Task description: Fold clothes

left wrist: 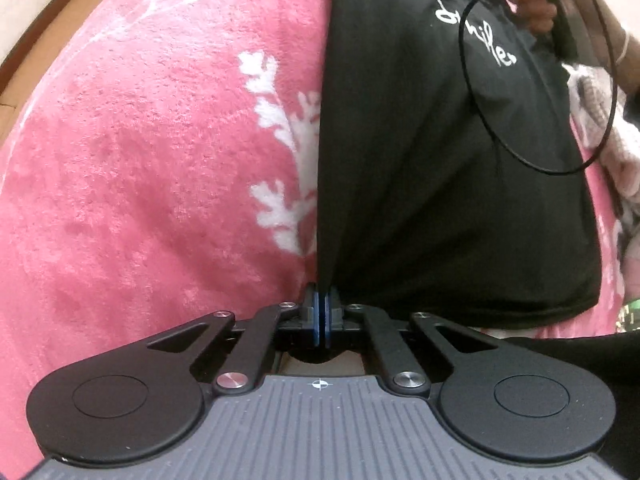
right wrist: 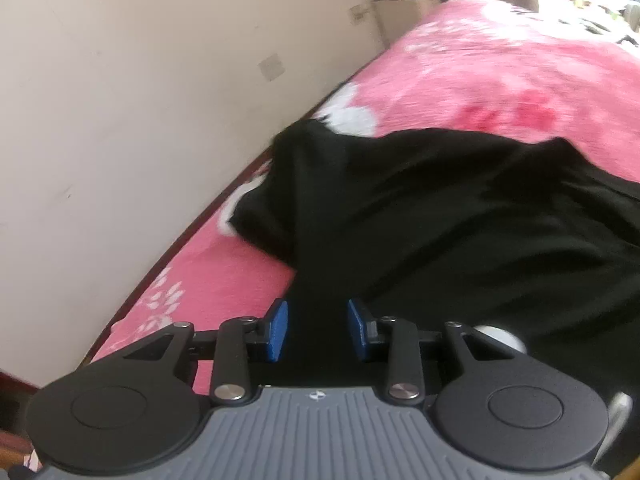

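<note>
Garment: black T-shirt (left wrist: pixel 440 160) with white script is lying on the pink floral blanket (left wrist: pixel 140 140) of the bed.
Left gripper (left wrist: pixel 322 312): fingers are pinching shut on the shirt's left edge.
Right gripper (right wrist: pixel 318 330): fingers are standing partly apart, black cloth lying between, pads not pressing.
Axis: shirt's edge is running straight away from the left fingers; fold likely crossing rightward.

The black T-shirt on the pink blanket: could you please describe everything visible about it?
The black T-shirt is soft matte fabric with white cursive lettering. It lies mostly flat on the pink floral blanket. The left tool is shut on its edge; the right tool is open, with cloth between its blue pads.
</note>
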A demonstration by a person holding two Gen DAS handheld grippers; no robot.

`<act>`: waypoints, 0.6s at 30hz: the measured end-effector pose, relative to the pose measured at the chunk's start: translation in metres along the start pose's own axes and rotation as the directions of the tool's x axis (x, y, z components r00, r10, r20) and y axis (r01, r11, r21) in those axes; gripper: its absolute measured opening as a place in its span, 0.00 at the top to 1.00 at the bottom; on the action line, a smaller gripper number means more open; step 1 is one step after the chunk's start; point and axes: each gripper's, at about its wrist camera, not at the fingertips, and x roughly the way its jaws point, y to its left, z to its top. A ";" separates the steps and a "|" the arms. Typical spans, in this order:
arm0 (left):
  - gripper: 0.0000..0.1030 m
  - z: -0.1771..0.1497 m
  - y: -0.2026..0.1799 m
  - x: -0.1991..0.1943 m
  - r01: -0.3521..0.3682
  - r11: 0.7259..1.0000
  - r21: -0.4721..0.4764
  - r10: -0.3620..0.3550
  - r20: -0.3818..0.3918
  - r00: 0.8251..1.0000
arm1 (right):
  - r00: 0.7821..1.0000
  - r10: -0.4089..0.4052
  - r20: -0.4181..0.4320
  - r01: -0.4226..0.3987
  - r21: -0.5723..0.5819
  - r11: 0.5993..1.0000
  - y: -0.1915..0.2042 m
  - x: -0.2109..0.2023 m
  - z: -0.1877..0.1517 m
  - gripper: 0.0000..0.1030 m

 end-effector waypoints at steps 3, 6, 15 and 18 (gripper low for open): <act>0.93 -0.002 0.002 0.002 -0.006 0.999 0.034 0.006 -0.004 1.000 | 0.997 -0.054 -0.052 0.052 -0.026 0.998 0.001 0.022 0.000 0.69; 0.80 -0.001 0.009 -0.008 0.042 0.998 0.052 -0.043 0.010 0.999 | 0.997 -0.061 -0.038 0.059 -0.051 0.997 0.002 0.016 0.004 0.68; 0.66 0.086 0.087 -0.061 0.044 0.991 -0.126 0.004 0.358 0.934 | 0.997 -0.074 0.026 0.078 -0.226 0.971 0.038 0.015 0.002 0.67; 0.65 0.144 0.086 -0.040 0.028 0.992 -0.127 0.038 0.489 0.871 | 0.995 -0.101 0.006 0.099 -0.258 0.961 0.045 0.023 -0.006 0.67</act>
